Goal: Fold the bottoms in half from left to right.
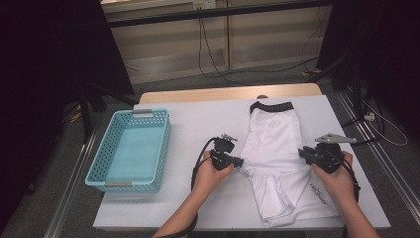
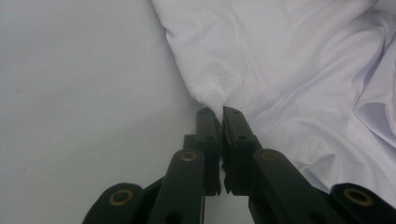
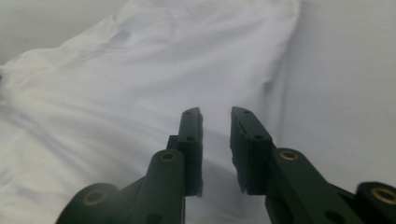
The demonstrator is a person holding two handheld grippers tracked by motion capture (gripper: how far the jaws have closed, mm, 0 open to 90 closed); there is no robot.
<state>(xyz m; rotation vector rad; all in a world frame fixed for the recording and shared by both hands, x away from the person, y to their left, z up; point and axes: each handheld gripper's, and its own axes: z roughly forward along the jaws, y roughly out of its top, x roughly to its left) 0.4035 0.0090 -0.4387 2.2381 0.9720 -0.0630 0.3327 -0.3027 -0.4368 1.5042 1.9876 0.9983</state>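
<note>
- Black jaws of the left gripper (image 2: 221,112) are pinching a hem corner of the white shorts (image 1: 277,158), fully clamped on the fabric.
- Black jaws of the right gripper (image 3: 217,114) are standing slightly apart over the cloth, gripping nothing.
- White shorts are lying flat on the white table cover (image 1: 198,124), black waistband (image 1: 271,106) pointing away from the person, between both grippers.
- Turquoise basket (image 1: 111,148) is sitting well apart on the left.
</note>
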